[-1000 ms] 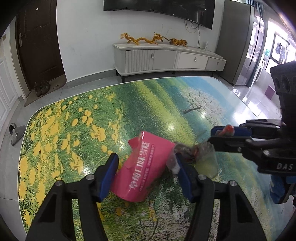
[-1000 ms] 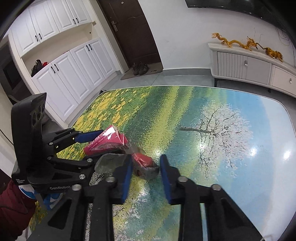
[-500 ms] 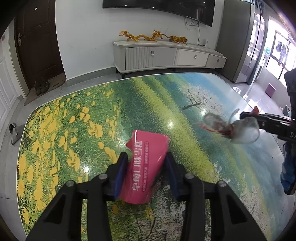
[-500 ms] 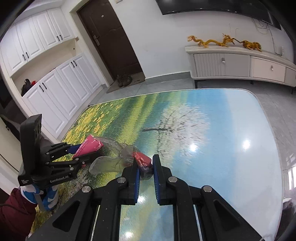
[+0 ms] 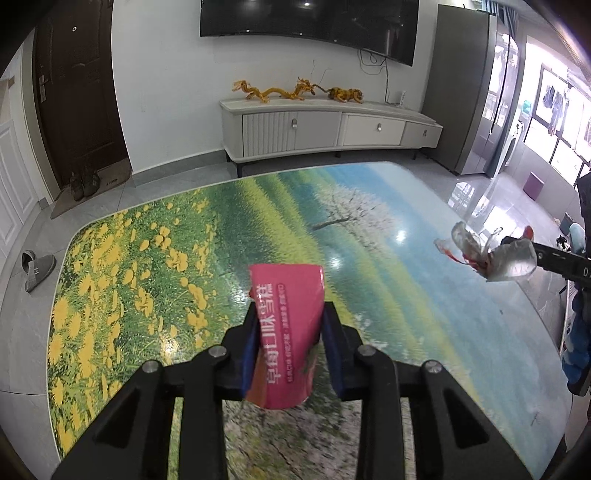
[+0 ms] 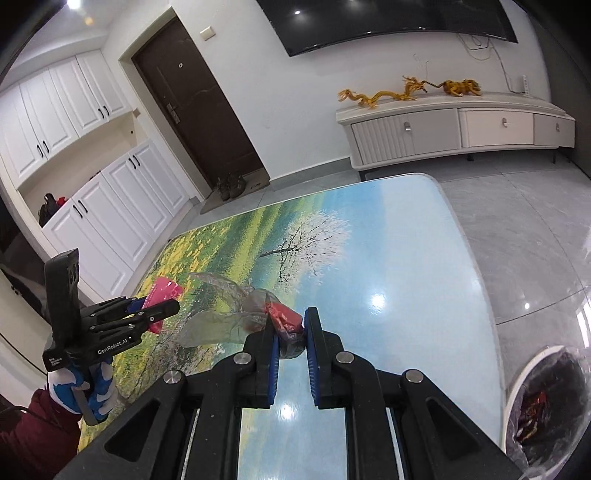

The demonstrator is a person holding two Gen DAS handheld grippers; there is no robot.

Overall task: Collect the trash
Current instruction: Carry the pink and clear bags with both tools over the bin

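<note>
The left hand-held gripper (image 5: 290, 332) pinches a flat pink plastic snack pouch with white lettering (image 5: 286, 332) between its blue pads, the pouch standing up out of the jaws and lifted above the table (image 5: 369, 258), a glossy rounded-corner top printed with yellow flowers, green meadow, a white blossoming tree and blue sky. The right hand-held gripper (image 6: 290, 334) is pressed together on a crumpled clear plastic wrapper with red residue (image 6: 258, 314), whose loose film trails to the left of the pads; it too hangs in the air over the table, near the right-hand edge as the left wrist view shows it (image 5: 487, 254). The two grippers are well apart, with bare printed surface between them. From the right wrist view the table's right edge curves close by, and just beyond it, low at the right, stands a round bin lined with a clear bag (image 6: 543, 413) holding dark and red scraps. Grey tiled floor (image 6: 517, 221) lies open around the table's far end. Against the white wall are a long white drawer cabinet (image 5: 332, 129) carrying golden dragon figures (image 5: 295, 92), a dark wall-mounted screen (image 5: 306, 18), a brown door (image 6: 199, 122) and white cupboards (image 6: 92, 184). A grey slipper (image 5: 37, 269) lies on the floor to the left.
</note>
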